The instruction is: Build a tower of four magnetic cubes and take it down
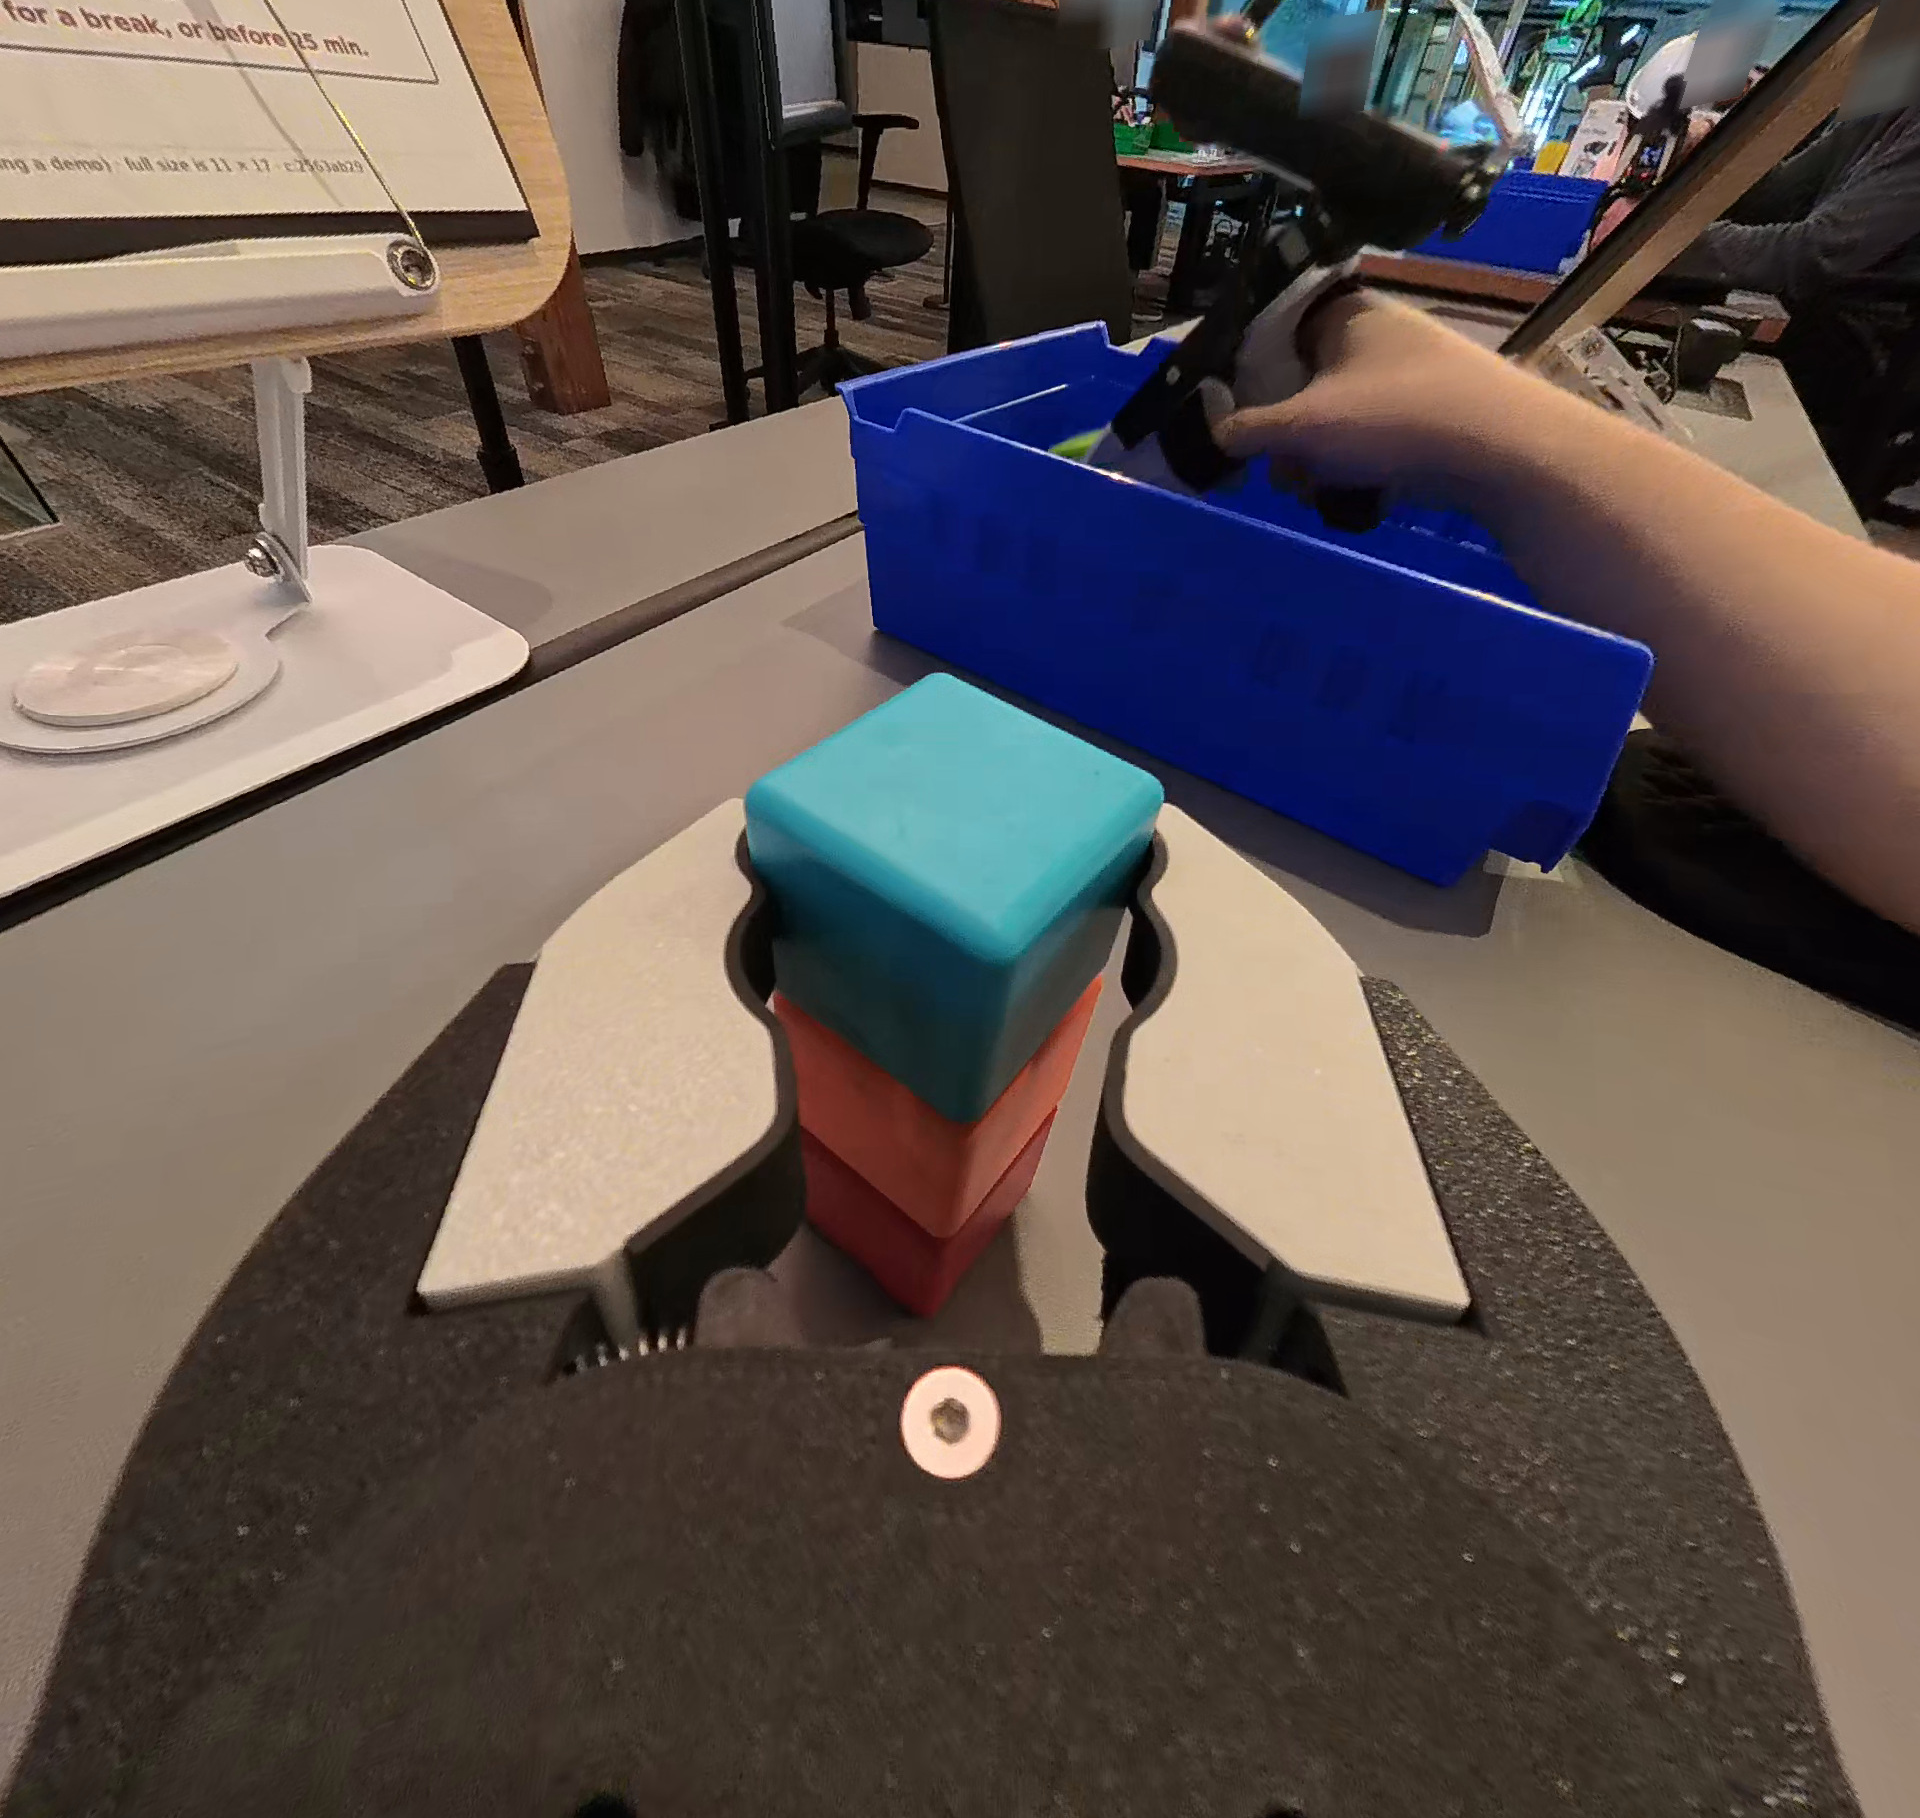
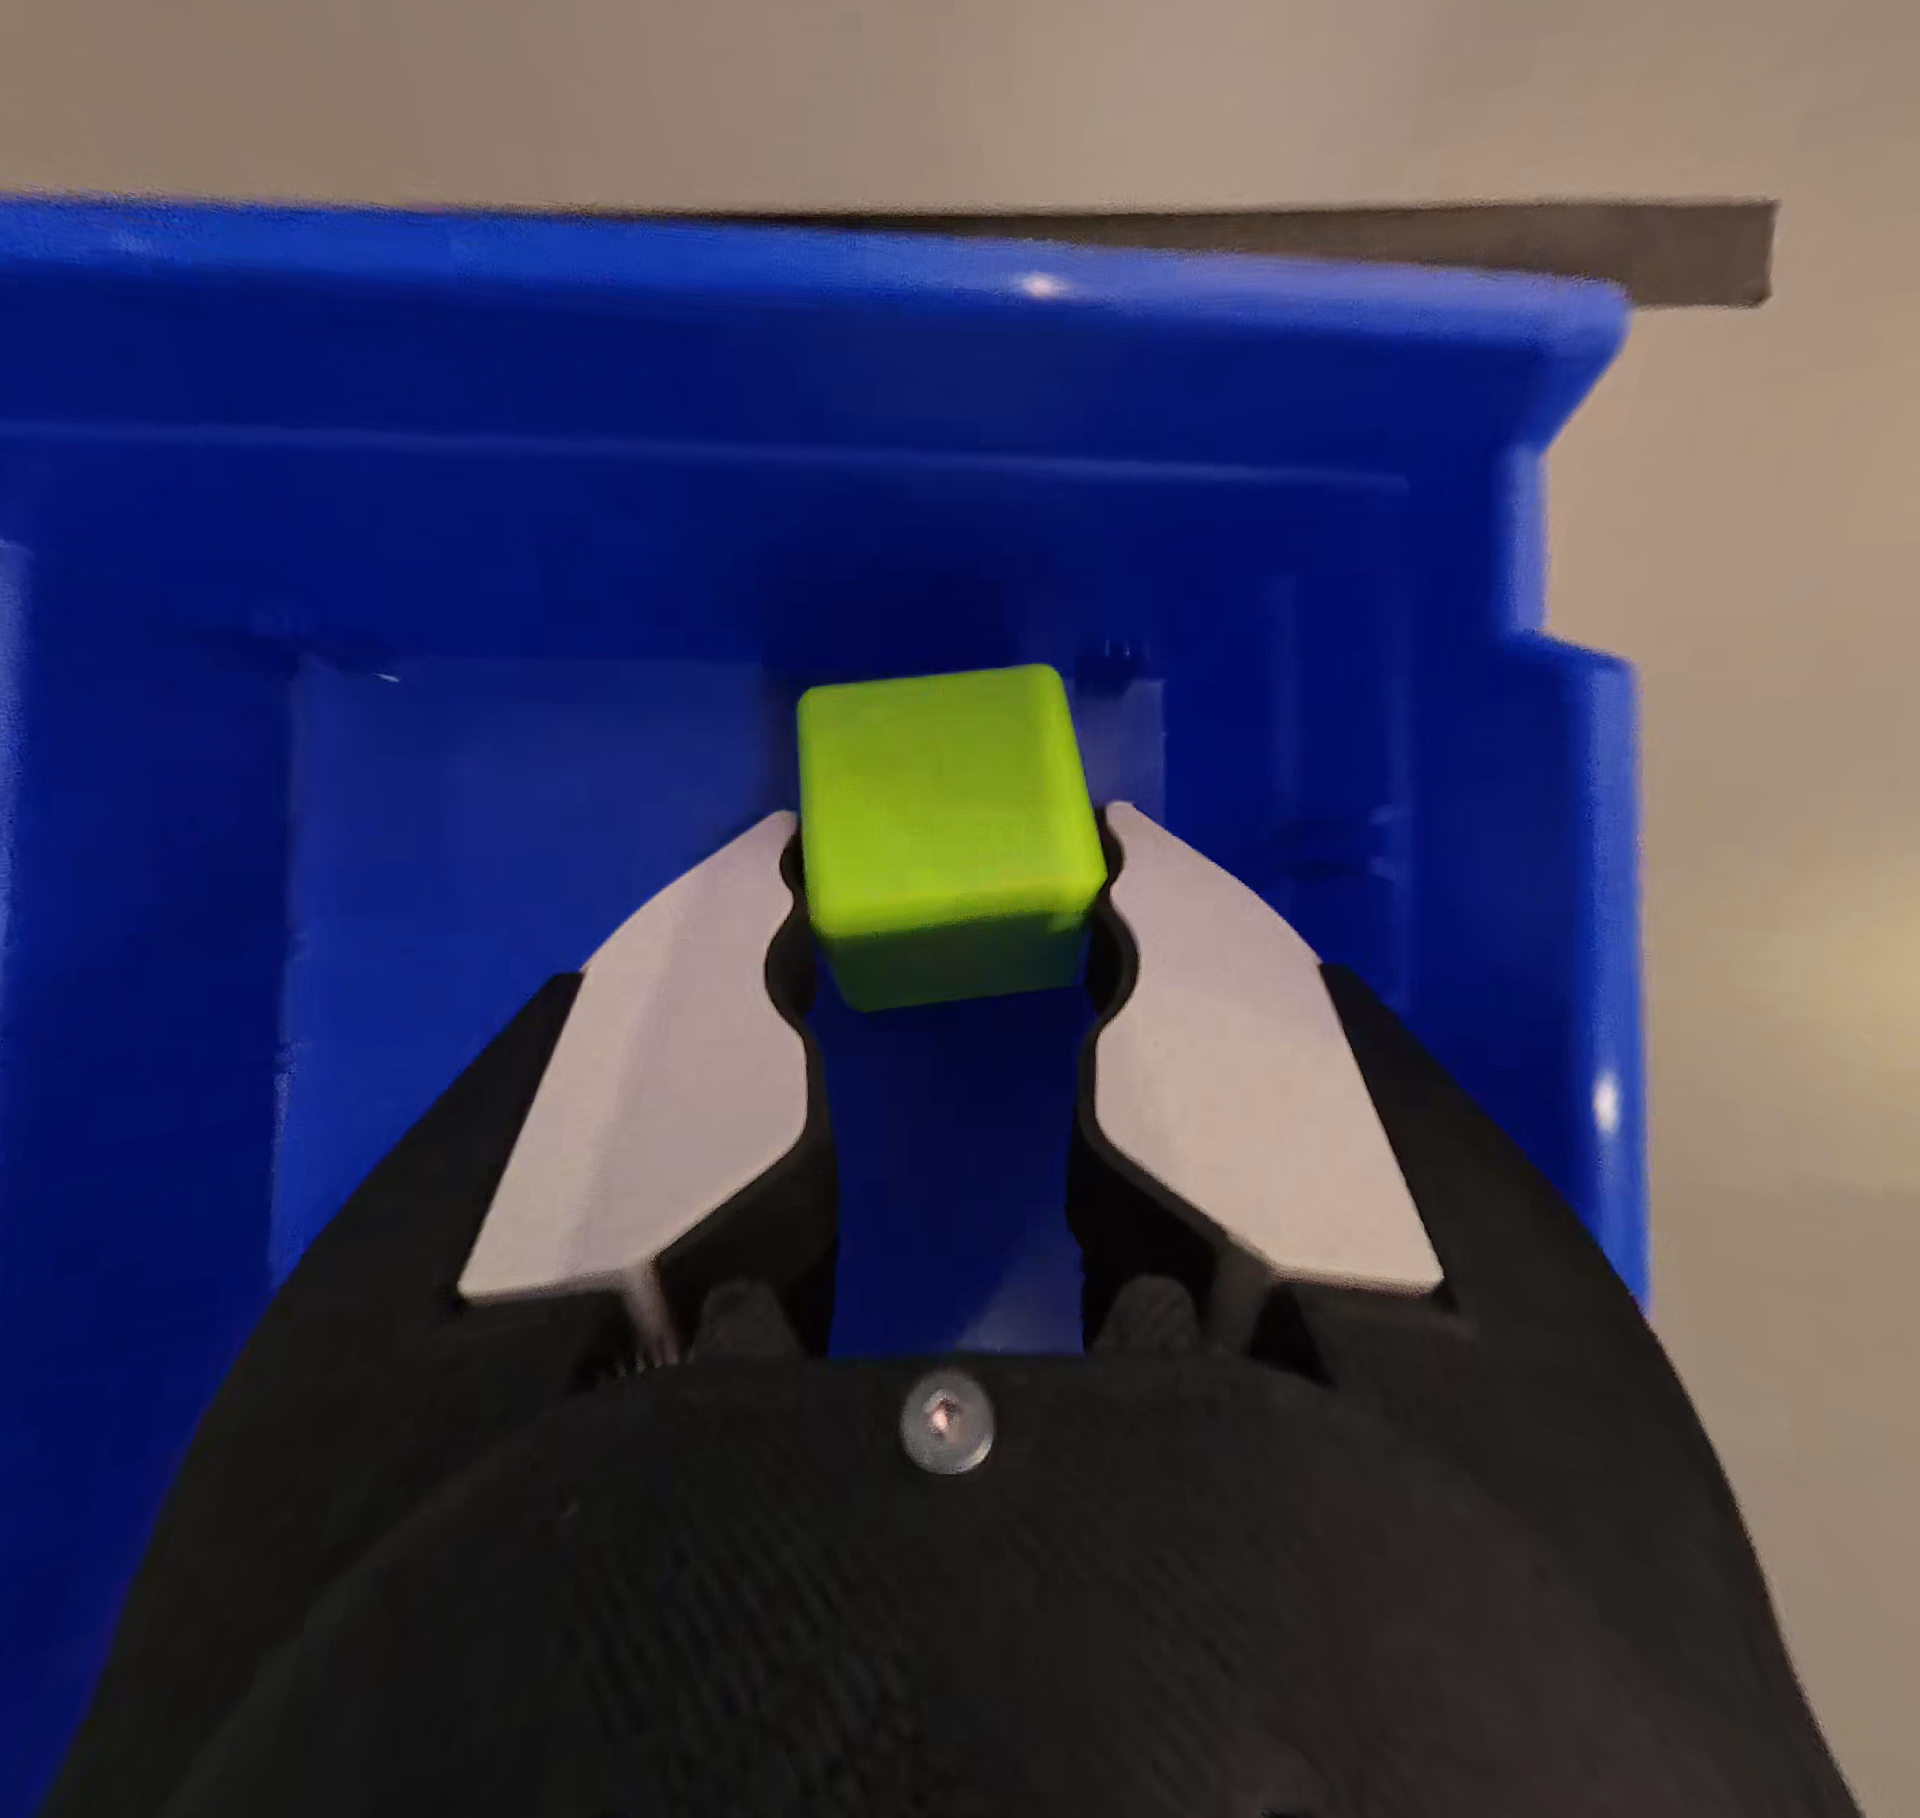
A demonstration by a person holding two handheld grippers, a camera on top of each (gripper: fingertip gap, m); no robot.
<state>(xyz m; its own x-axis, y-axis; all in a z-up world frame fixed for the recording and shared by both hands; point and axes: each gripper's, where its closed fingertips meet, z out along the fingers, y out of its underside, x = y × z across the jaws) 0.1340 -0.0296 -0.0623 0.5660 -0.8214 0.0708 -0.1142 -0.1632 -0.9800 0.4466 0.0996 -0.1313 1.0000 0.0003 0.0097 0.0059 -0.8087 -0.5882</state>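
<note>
Left tongs [image 1: 951, 864] clamping teal cube [image 1: 951, 833] atop stack, right tongs [image 2: 951, 869] gripping green cube [image 2: 945, 812] in blue bin [image 2: 623, 366]

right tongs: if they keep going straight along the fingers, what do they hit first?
Likely the blue bin: its floor or inner wall just past the green cube that the right tongs grip. Depth is unclear.
</note>
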